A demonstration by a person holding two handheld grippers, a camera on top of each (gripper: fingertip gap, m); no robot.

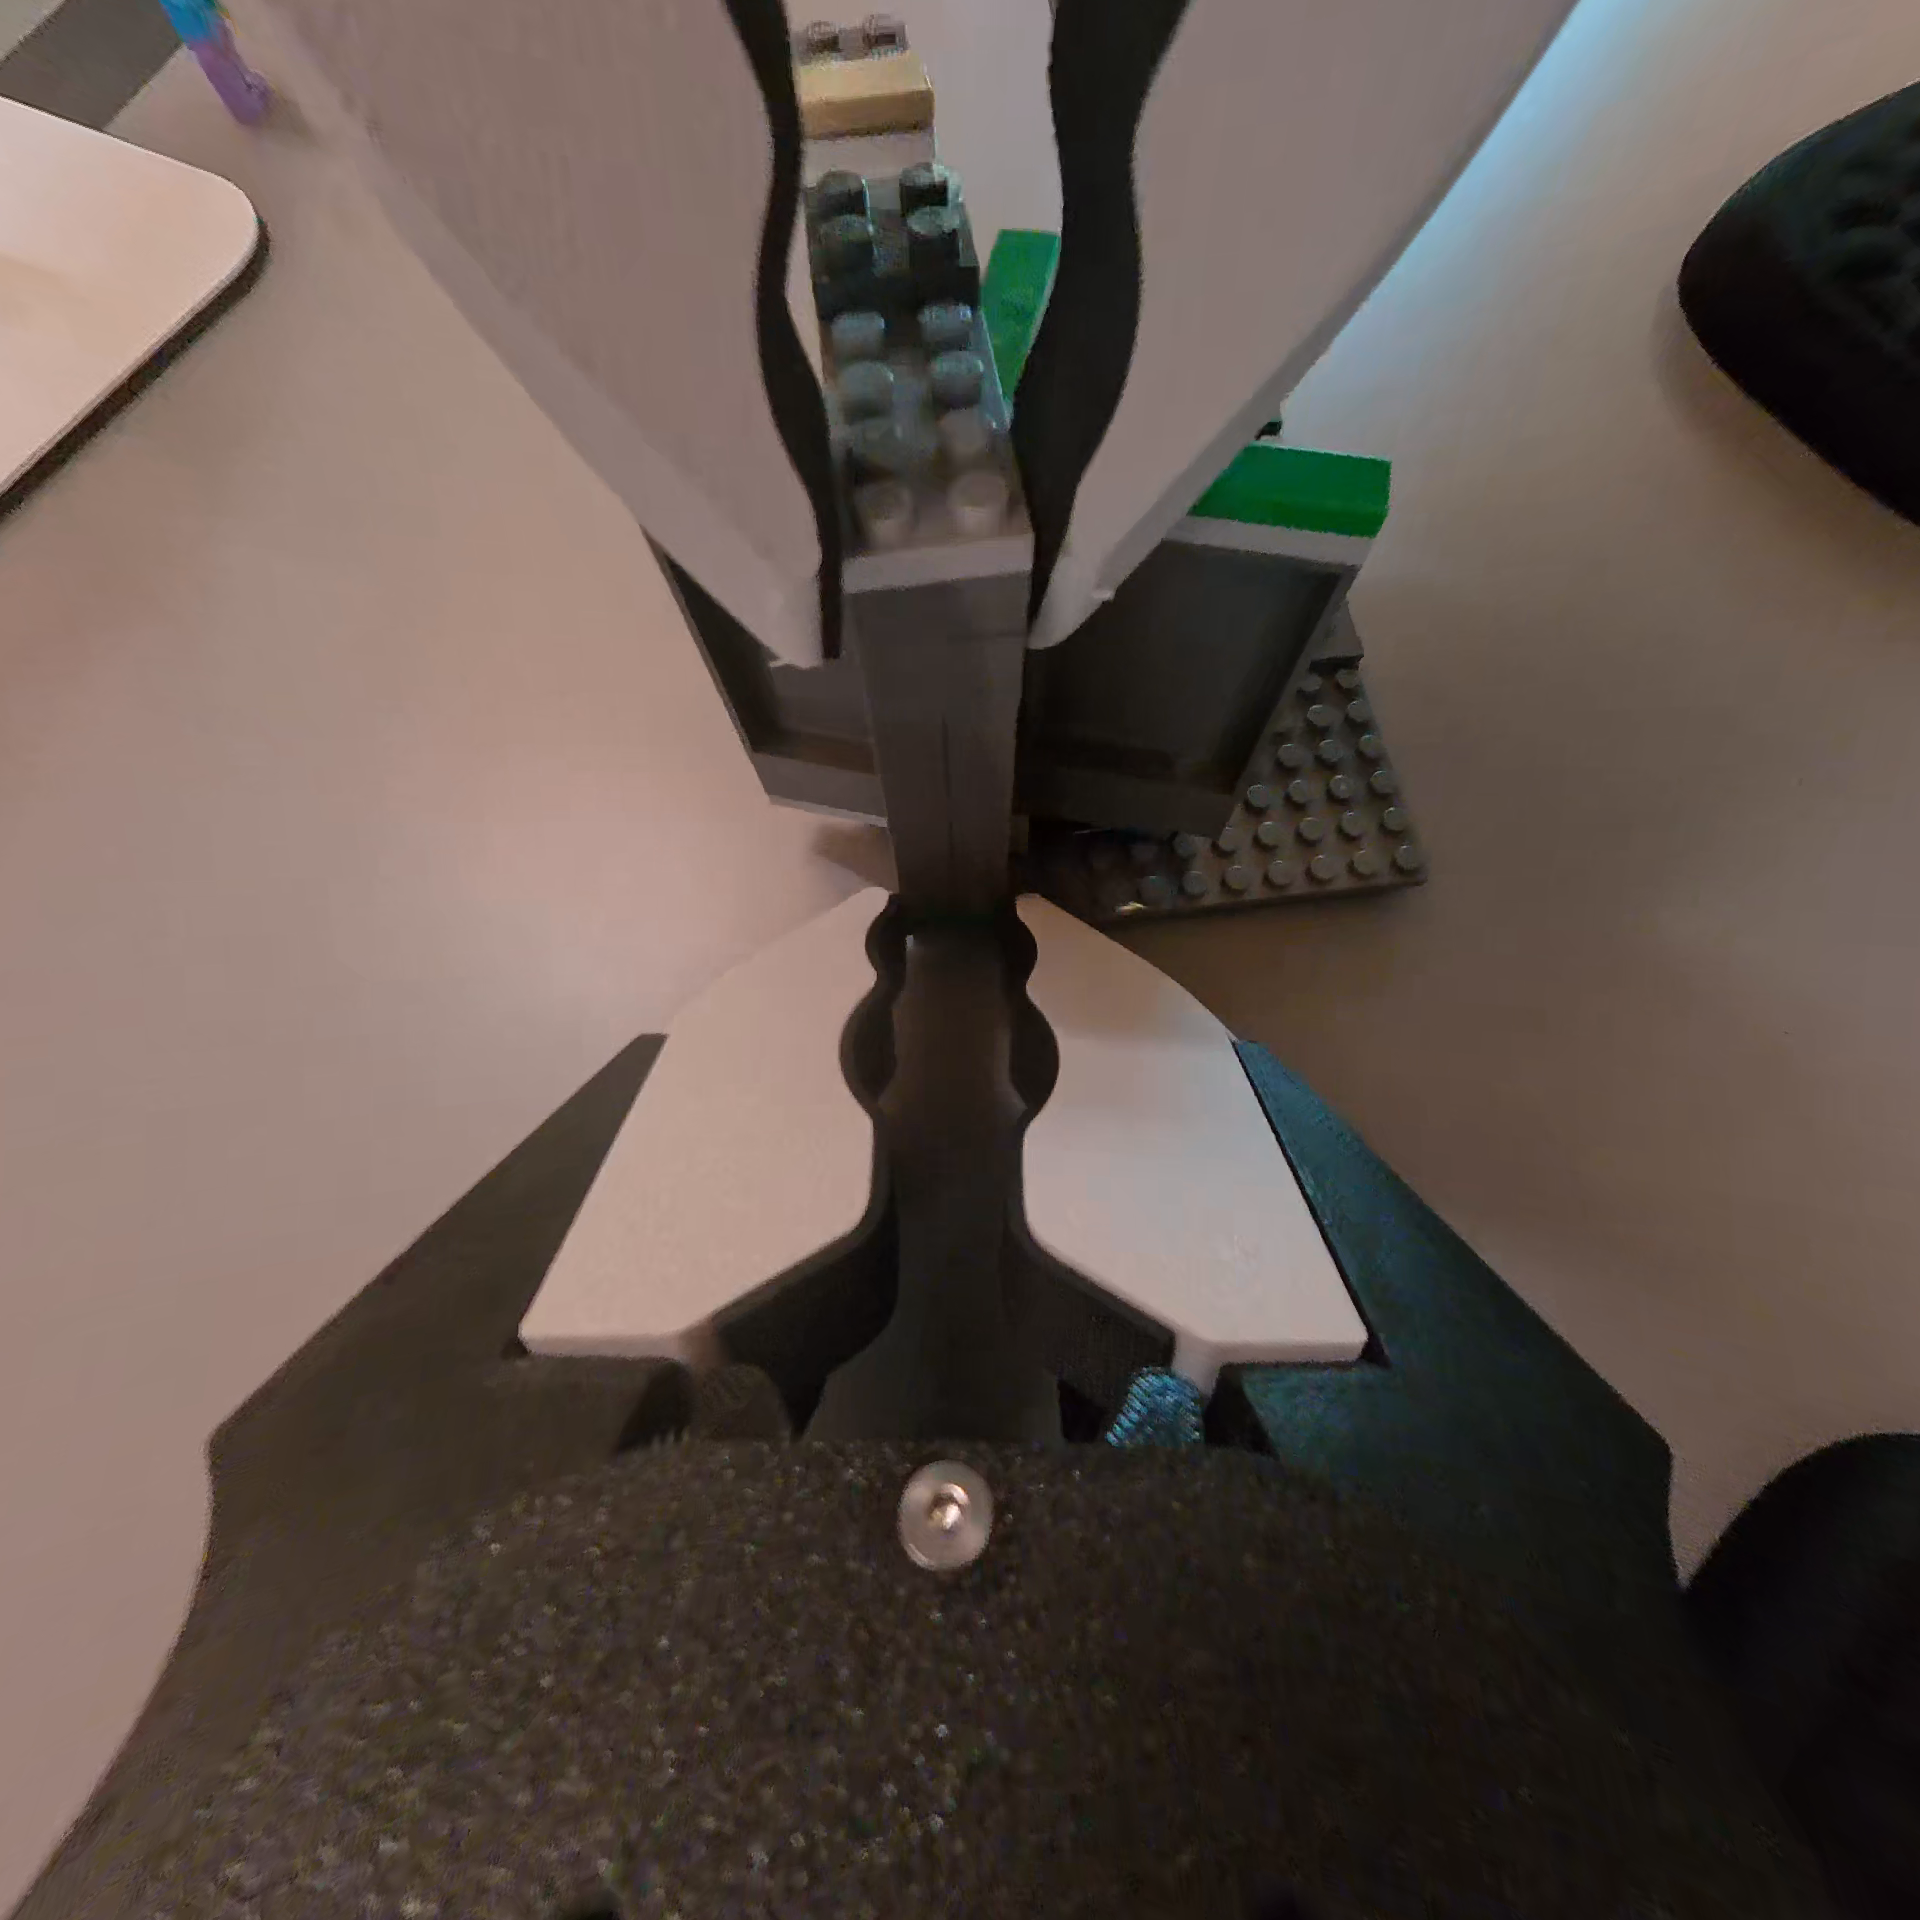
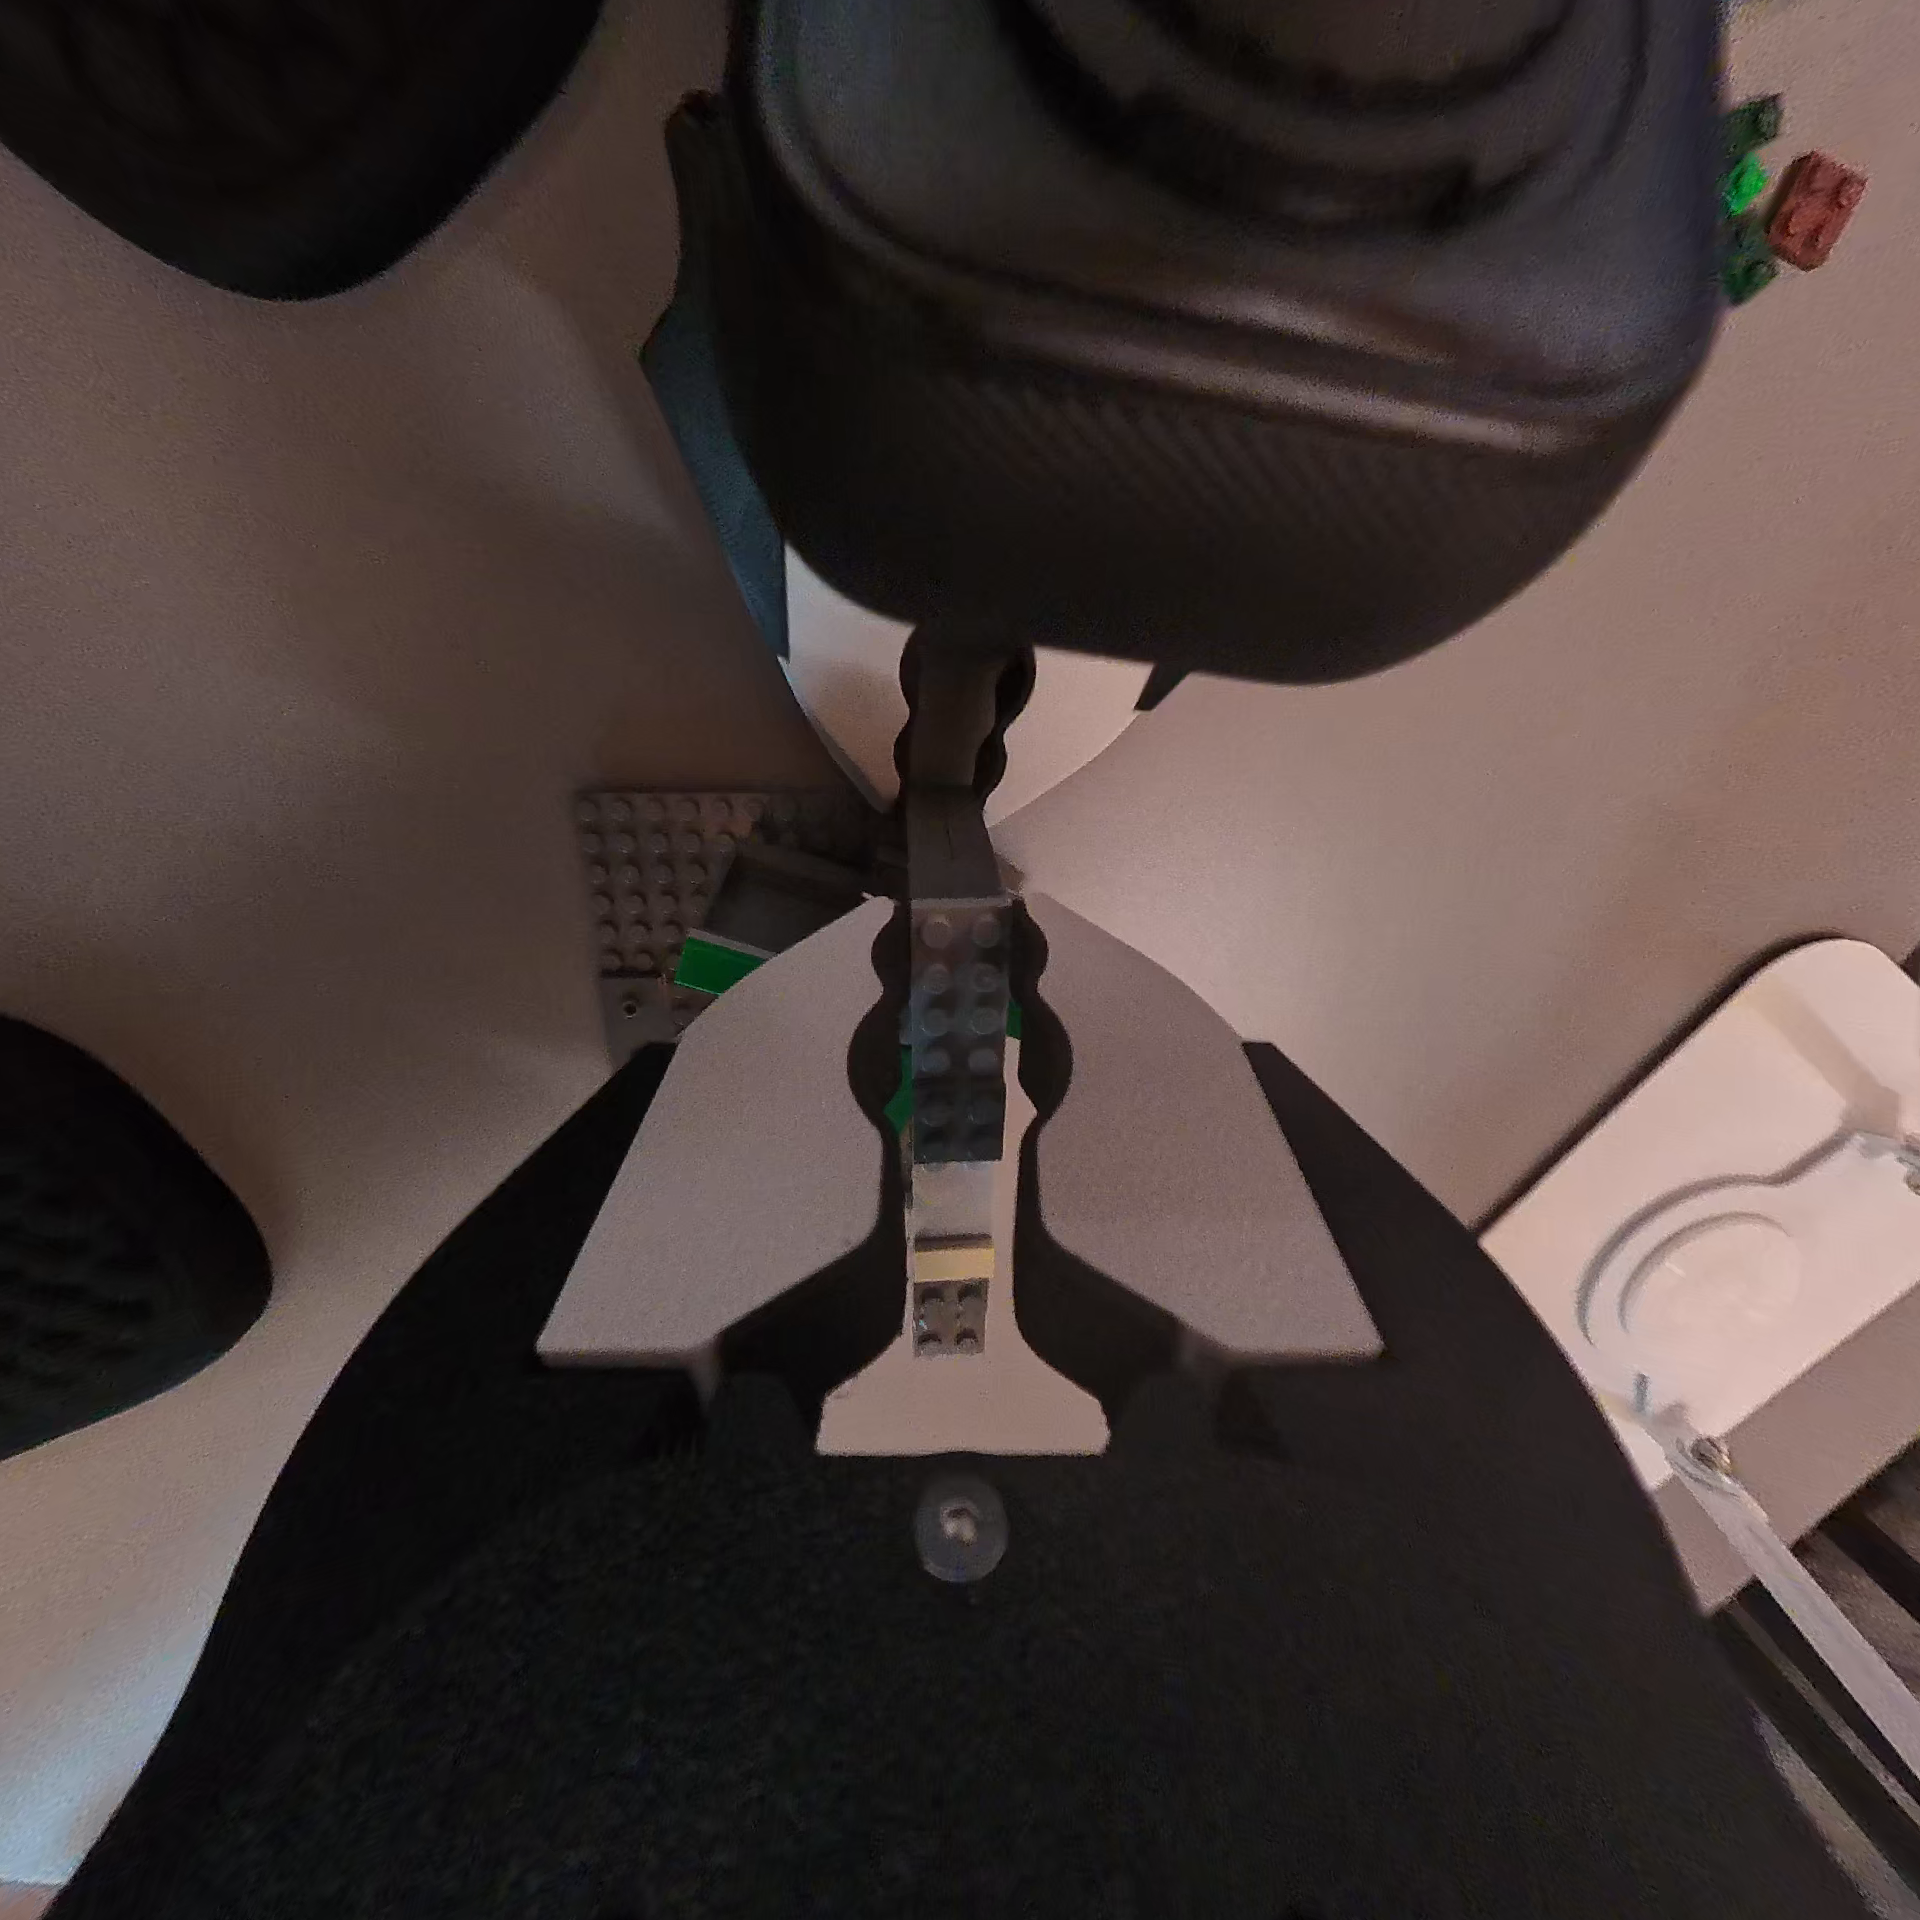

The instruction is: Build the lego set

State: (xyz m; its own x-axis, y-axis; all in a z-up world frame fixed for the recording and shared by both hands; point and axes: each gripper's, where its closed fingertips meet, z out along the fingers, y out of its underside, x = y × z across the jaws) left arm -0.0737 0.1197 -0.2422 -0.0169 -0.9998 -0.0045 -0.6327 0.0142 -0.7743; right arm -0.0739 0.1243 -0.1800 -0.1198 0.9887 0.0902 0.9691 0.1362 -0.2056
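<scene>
Grippers are both clamping the same thing right now: you're holding a tall narrow column of stacked grey lego bricks (image 1: 940, 665) from two opposite ends. Your left gripper (image 1: 954, 914) is pinching the dark smooth lower part of that column, white fingers (image 1: 748, 1143) nearly closed with only the brick's width between them. Your right gripper (image 2: 961, 914) is coming in from the far side, jaws likewise squeezed in on the studded grey top end, so in the right wrist view the studs are running down between its pale fingers (image 2: 727, 1143) toward the camera, with a tan brick (image 2: 951, 1262) farther back in the stack.

That column is sitting over a flat dark grey studded baseplate (image 1: 1320, 810) on the pale beige tabletop (image 1: 416, 831), with a grey boxy wall section (image 1: 1174, 675) and bright green flat tiles (image 1: 1299, 494) attached next to it. Can't tell whether the column is fully seated on the plate.

Off to the side you're also seeing a white rounded tray (image 2: 1714, 1195), a small purple figure (image 1: 234, 73) at the table's far corner, and loose green and reddish-brown bricks (image 2: 1813, 208) well apart from the build
</scene>
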